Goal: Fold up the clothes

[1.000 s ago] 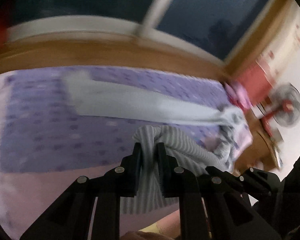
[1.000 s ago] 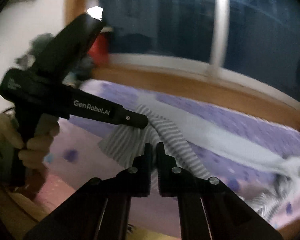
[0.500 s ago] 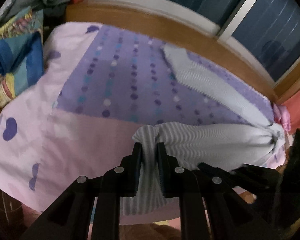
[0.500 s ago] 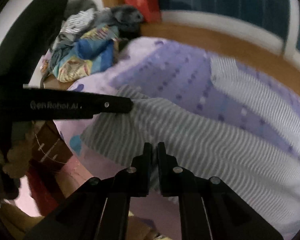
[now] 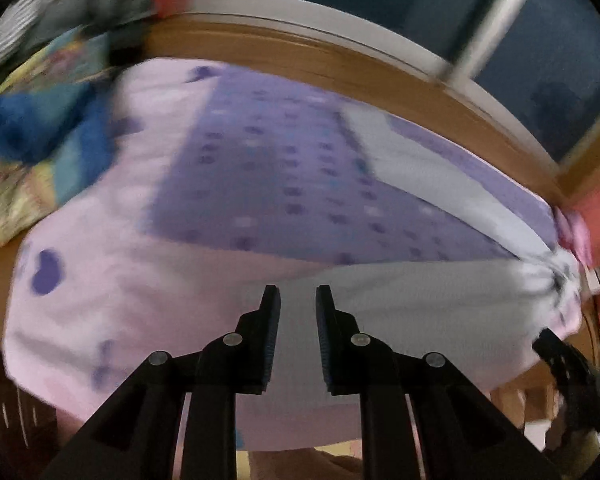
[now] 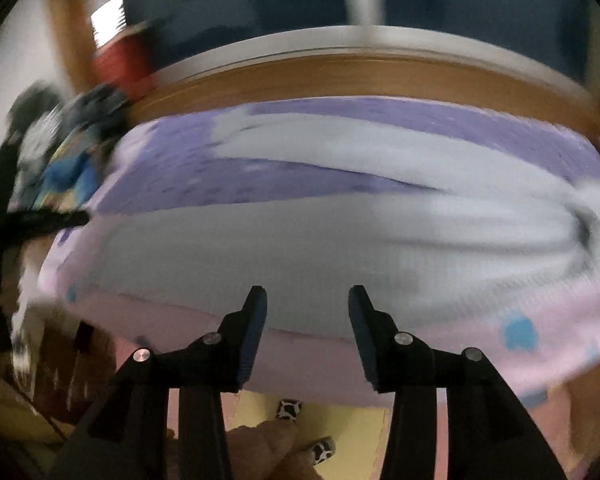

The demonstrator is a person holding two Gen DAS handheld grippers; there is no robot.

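Note:
A grey-and-white striped garment (image 5: 440, 300) lies spread across a purple and pink dotted bed sheet (image 5: 280, 184), with a second long part (image 5: 440, 184) angled toward the window. My left gripper (image 5: 298, 292) is shut on the garment's near left corner, and pale fabric fills the narrow gap between its pads. In the right wrist view the garment (image 6: 300, 248) lies flat. My right gripper (image 6: 308, 294) is opening above its near edge, jaws wide, pads clear of the cloth. The left gripper (image 6: 32, 220) shows there as a dark blur at the far left.
A pile of coloured clothes (image 5: 40, 128) sits at the bed's left end. A wooden ledge (image 5: 300, 52) and a dark window run behind the bed. A red box (image 6: 120, 64) stands at the back left. A person's foot in a patterned slipper (image 6: 288, 408) is on the yellow floor below.
The right gripper's jaws have spread and let go of the striped garment, which now lies flatter on the bed. The left gripper keeps its pinch. Both views have swung and blurred.

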